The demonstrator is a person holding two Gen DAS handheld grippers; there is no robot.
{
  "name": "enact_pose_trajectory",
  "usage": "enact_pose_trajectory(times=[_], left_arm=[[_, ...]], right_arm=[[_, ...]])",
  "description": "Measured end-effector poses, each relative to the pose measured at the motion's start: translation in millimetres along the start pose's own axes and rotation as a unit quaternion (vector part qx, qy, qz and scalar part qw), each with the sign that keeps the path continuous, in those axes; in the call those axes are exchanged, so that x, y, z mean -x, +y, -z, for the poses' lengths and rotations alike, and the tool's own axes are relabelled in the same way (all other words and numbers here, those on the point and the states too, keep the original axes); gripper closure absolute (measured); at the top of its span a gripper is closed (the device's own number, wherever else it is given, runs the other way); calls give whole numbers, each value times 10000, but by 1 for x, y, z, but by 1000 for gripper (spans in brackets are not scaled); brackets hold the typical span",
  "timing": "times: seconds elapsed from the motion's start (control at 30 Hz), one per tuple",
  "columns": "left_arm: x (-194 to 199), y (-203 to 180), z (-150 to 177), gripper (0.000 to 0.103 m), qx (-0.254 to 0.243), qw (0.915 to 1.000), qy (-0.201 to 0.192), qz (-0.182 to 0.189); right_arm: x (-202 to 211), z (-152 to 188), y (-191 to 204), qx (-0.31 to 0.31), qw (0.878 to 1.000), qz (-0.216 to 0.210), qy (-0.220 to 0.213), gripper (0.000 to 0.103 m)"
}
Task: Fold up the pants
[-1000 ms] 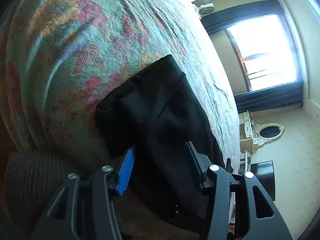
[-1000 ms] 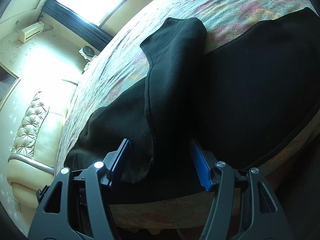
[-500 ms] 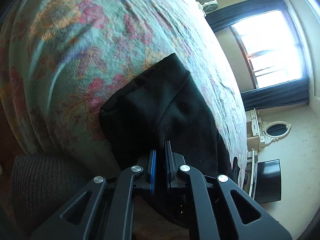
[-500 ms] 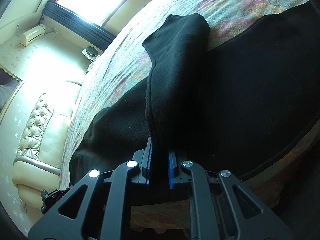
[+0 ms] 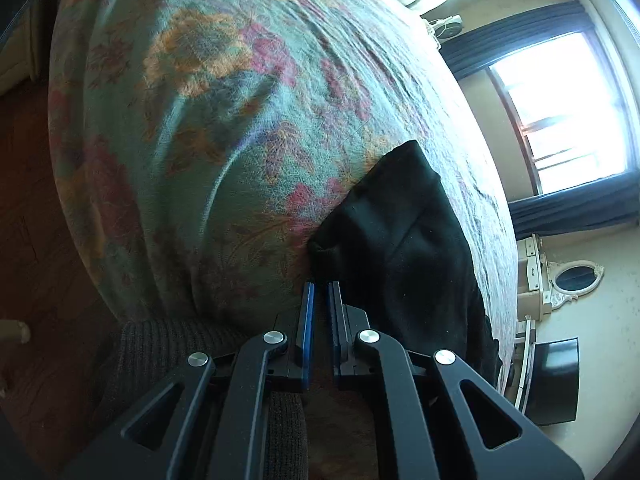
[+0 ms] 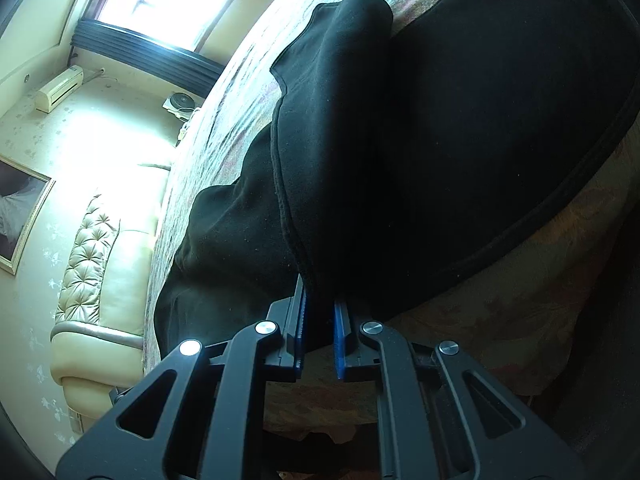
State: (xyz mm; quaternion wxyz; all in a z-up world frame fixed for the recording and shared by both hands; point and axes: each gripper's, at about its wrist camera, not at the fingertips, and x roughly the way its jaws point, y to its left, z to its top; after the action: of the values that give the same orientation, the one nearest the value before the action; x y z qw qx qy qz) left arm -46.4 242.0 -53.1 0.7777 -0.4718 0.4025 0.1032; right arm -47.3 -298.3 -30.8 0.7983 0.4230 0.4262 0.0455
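Observation:
Black pants [image 6: 480, 120] lie across a floral bedspread [image 6: 248, 92], with one leg [image 6: 332, 100] folded over the rest. My right gripper [image 6: 320, 300] is shut on the near edge of that folded leg, and the cloth runs down between its blue pads. In the left wrist view the pants [image 5: 404, 248] sit right of centre on the bedspread [image 5: 200, 120]. My left gripper [image 5: 321, 288] is shut, and the pants' near left corner comes down into its tips. How much cloth is pinched there is hard to see.
Dark knitted fabric [image 5: 180, 344] hangs below the bed edge by the left gripper, above a wooden floor [image 5: 24, 200]. A window [image 5: 568, 112], an oval mirror [image 5: 576, 278] and a black bin [image 5: 556, 380] lie beyond the bed. A cream tufted headboard [image 6: 92, 256] stands on the right gripper's left.
Both grippers went from open to shut on the pants' near edge. Since then the left gripper has shifted left, so the pants now sit right of its tips. The right gripper keeps its pinch.

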Motion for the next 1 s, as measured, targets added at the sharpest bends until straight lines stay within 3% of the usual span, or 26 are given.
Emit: enact_pose_trajectory(times=[0.07,0.13,0.2,0.33,0.4,0.43,0.5,0.6,0.63,0.67,0.77,0.87,1.0], left_arm=[[4,-10,6,96,-286,9996,43,78],[9,-20,12,96,-416,9988,50,243],[5,-34,16,94,-597,9973,147,399],[-9,-46,22,90,-743,9953,366,504],[-19,-43,22,75,-630,9960,449,451],[-24,-42,21,74,-561,9963,487,442],[-27,-41,19,74,-496,9968,456,428],[-28,-42,15,75,-417,9974,387,438],[-29,-41,14,80,-354,9977,385,441],[-30,-38,13,93,-315,9979,395,394],[-35,-32,12,96,-86,9981,465,392],[-31,-37,14,96,-304,9984,416,242],[-33,-33,12,96,-275,9981,473,292]], right_arm=[[6,-2,8,162,9997,144,-114,86],[18,-4,18,395,9977,387,-400,69],[30,-9,27,594,9941,567,-714,59],[40,-22,40,821,9904,589,-946,53],[39,-26,45,815,9908,525,-943,50],[38,-26,46,823,9911,491,-927,48],[34,-30,48,835,9915,465,-885,41],[30,-40,56,988,9891,599,-910,38],[30,-45,62,1127,9866,717,-941,35],[27,-52,70,1303,9831,859,-959,33],[11,-80,104,1956,9645,1368,-1131,24],[-21,-106,134,2719,9338,2001,-1182,23],[-114,-139,168,3853,8691,3062,-495,23]])
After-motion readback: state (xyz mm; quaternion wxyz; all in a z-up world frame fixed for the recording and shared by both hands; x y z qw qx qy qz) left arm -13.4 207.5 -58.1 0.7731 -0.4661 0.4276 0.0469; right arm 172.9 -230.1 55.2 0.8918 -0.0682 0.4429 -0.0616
